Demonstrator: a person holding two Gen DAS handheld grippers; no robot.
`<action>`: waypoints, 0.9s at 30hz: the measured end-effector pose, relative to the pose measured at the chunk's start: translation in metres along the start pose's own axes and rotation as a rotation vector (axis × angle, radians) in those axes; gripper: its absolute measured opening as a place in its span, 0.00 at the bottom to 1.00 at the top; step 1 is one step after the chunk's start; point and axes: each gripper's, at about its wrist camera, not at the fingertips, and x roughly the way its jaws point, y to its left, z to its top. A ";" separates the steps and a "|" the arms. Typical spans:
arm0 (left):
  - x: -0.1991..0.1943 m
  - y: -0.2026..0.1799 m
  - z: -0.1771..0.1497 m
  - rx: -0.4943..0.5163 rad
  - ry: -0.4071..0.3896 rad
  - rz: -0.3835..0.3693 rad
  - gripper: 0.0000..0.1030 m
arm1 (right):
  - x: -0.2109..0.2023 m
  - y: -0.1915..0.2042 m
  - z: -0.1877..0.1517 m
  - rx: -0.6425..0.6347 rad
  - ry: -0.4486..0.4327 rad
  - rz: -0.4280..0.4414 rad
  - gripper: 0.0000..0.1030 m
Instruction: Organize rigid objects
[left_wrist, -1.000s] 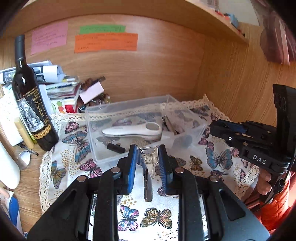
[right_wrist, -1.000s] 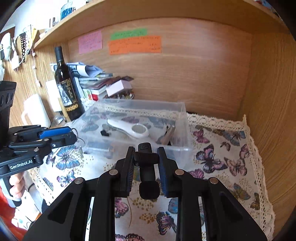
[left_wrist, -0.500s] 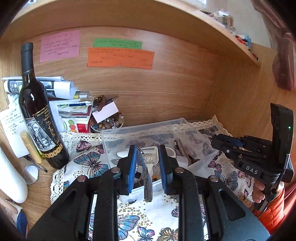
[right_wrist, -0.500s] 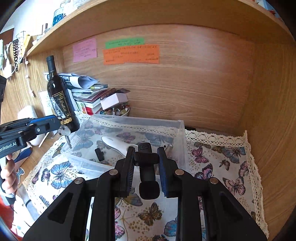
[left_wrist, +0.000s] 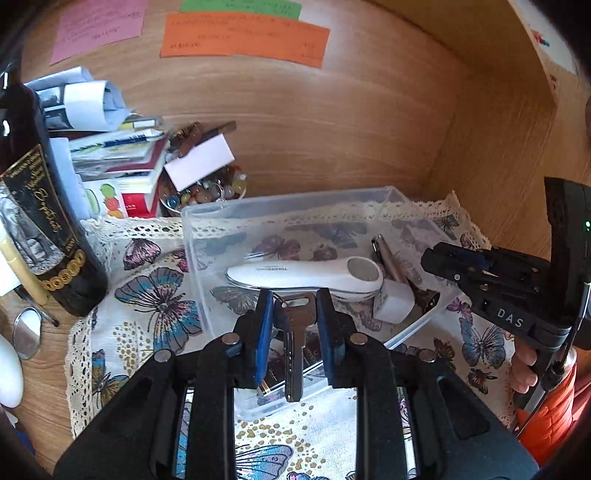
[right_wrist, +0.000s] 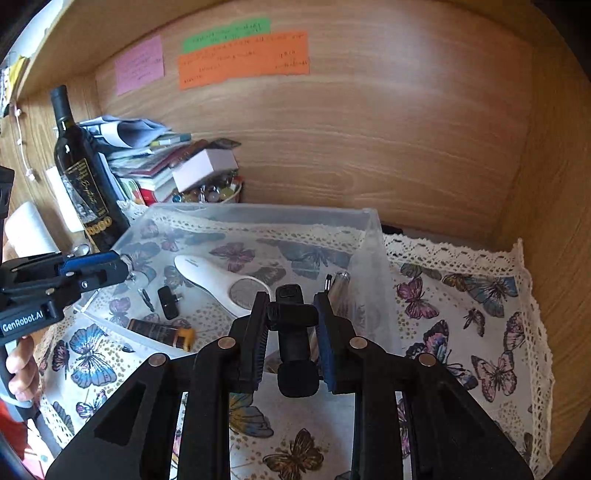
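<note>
Wood panelling backs a desk nook laid with a butterfly-print cloth (right_wrist: 480, 306); a wine bottle (right_wrist: 79, 173) stands at left beside the clear plastic bin (right_wrist: 369, 229). Over the bin's near edge, the left gripper (left_wrist: 294, 321) is clamped on a brass-coloured key (left_wrist: 294, 332), and the right gripper (right_wrist: 293, 317) pinches a black, knobbed object (right_wrist: 295, 347), possibly a small mount.

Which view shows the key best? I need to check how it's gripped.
The left wrist view: the key hangs blade-down between the left gripper fingers, its head clamped, above the clear bin. The right wrist view shows that gripper side-on; the key there is too small to judge.
</note>
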 end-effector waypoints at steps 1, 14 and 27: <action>0.002 -0.001 0.000 0.005 0.007 -0.007 0.17 | 0.003 0.000 0.000 0.001 0.011 -0.002 0.22; -0.019 -0.011 0.001 0.018 -0.030 -0.004 0.16 | -0.016 0.005 -0.001 -0.003 -0.018 0.009 0.25; -0.099 -0.041 -0.015 0.051 -0.224 0.042 0.49 | -0.120 0.033 -0.011 -0.062 -0.273 0.012 0.55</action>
